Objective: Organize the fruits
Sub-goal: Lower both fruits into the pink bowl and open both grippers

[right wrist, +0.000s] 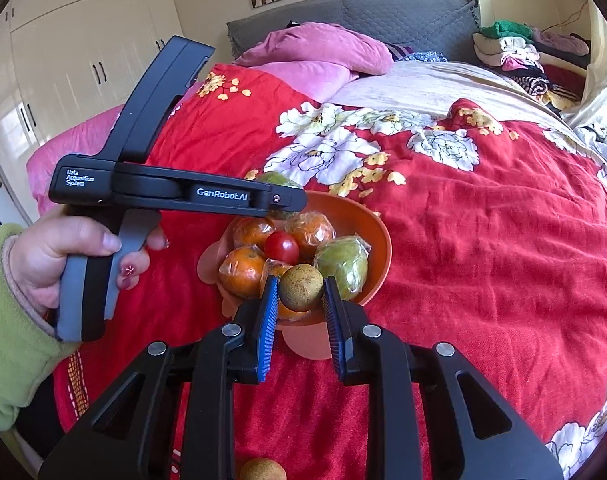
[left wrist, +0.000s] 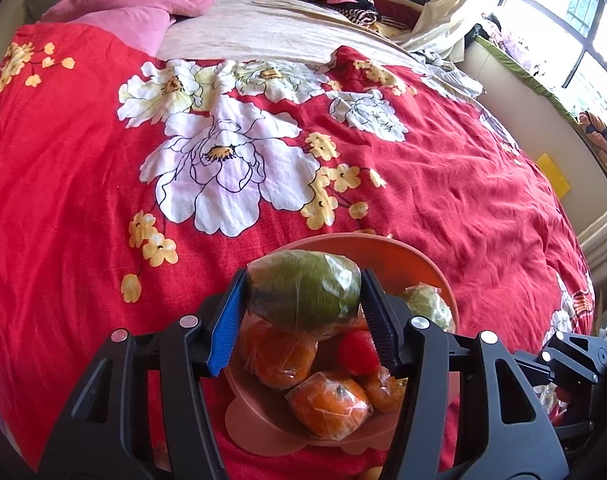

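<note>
On the red floral bed (right wrist: pixel 483 240) the bowl (right wrist: pixel 377 236) already holds several fruits. Left gripper (left wrist: pixel 303 300) clamps a green fruit (left wrist: pixel 303 292), right gripper (right wrist: pixel 301 294) a brown one (right wrist: pixel 301 286) (both above the bowl); another brown fruit (right wrist: pixel 261 469) waits.

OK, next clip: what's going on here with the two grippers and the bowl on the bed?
A person is gathering fruit into an orange bowl on a red floral bedspread. The left gripper grips a plastic-wrapped green fruit above the bowl. The right gripper holds a small round brown fruit at the bowl's near edge. Wrapped oranges and a cherry tomato already sit inside.
</note>
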Action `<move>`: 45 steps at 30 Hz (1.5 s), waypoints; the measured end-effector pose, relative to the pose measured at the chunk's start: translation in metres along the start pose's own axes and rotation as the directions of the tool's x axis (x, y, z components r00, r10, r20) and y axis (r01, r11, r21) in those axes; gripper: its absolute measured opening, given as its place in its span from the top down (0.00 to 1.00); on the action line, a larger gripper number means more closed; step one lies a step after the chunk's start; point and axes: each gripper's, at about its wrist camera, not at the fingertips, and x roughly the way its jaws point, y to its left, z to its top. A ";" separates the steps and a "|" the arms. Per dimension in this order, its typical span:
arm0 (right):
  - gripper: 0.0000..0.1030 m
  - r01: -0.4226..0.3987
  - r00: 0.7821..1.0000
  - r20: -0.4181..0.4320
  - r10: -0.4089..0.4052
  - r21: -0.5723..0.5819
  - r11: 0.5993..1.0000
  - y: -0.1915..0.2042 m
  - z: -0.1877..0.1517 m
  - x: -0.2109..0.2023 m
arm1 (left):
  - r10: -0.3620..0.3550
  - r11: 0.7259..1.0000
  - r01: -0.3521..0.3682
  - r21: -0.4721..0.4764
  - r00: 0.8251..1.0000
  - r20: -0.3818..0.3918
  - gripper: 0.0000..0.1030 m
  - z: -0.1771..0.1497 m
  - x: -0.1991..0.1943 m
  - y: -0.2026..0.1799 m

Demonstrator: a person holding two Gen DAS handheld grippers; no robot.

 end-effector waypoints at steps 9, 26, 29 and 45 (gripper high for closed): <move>0.79 0.002 1.000 -0.013 -0.002 0.001 1.000 0.000 -0.001 0.005 | 0.004 1.000 -0.004 -0.003 1.000 0.003 0.53 0.000 0.001 0.002; 0.78 0.025 0.999 -0.040 -0.025 0.011 1.000 -0.005 -0.005 0.019 | 0.010 1.000 -0.010 -0.012 1.000 0.005 0.53 0.001 0.001 0.004; 0.69 0.015 0.999 -0.044 -0.014 0.018 1.000 -0.006 -0.005 0.018 | 0.009 1.000 -0.009 -0.012 1.000 0.005 0.53 0.001 0.002 0.005; 0.55 0.022 1.000 -0.021 -0.021 0.034 0.999 -0.009 -0.004 0.009 | 0.011 1.000 -0.011 -0.015 1.000 0.015 0.48 0.001 -0.001 0.004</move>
